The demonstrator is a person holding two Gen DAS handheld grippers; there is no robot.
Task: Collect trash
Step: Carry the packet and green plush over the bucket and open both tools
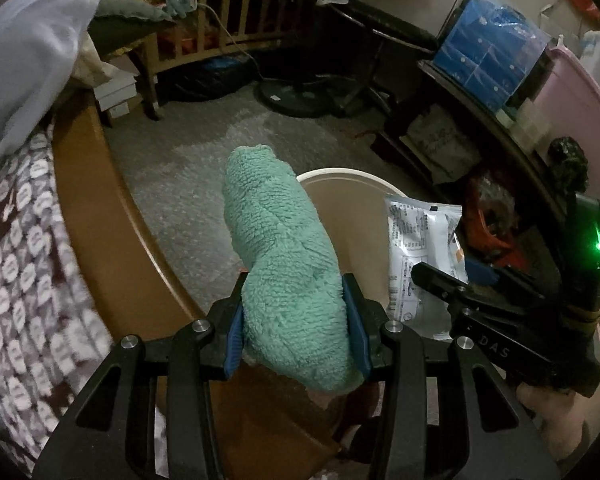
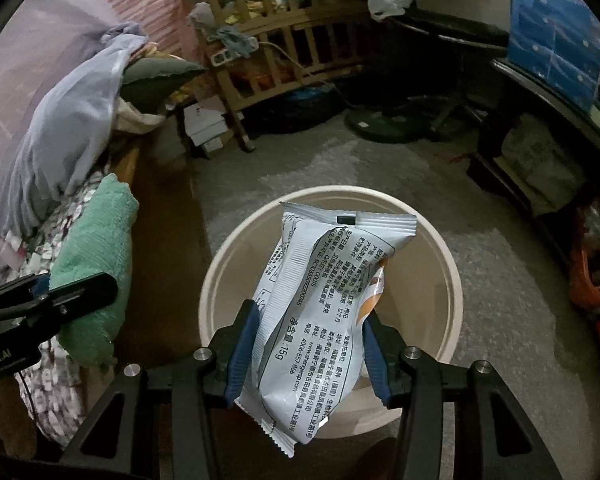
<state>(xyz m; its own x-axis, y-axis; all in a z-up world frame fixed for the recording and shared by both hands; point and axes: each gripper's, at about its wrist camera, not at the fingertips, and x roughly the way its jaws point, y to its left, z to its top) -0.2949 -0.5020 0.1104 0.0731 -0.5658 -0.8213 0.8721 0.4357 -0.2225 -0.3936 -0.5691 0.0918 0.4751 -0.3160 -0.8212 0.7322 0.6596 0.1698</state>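
Item 1. Left gripper point(image 1: 296, 320): blue-padded jaws closed onto a rolled green terry cloth point(image 1: 280, 256), gripped near its lower end, the free end standing up ahead of the fingers. In the right wrist view the cloth point(image 2: 96, 276) hangs over the edge of the patterned bedding point(image 2: 60, 392), left of the bin and not above it.

Item 2. Right gripper point(image 2: 306, 344): jaws partly closed, pinching a silver-white snack wrapper point(image 2: 316, 320) at mid-body; printed back faces the camera, crimped ends free. The wrapper sits directly above the mouth of the cream round waste bin point(image 2: 452, 280).

Item 3. Waste bin: stands on grey carpet point(image 2: 500, 280) beside the brown bed frame point(image 1: 112, 216); no contents show in the part visible.

Step in hand, as judged: dropping the wrapper. Advice: keep the packet centred inside the rim, lower a little, then open the jaws fully so the light film falls clear instead of clinging to a pad. The cloth then needs carrying rightward past the near rim before release; whether it counts as trash cannot be told.
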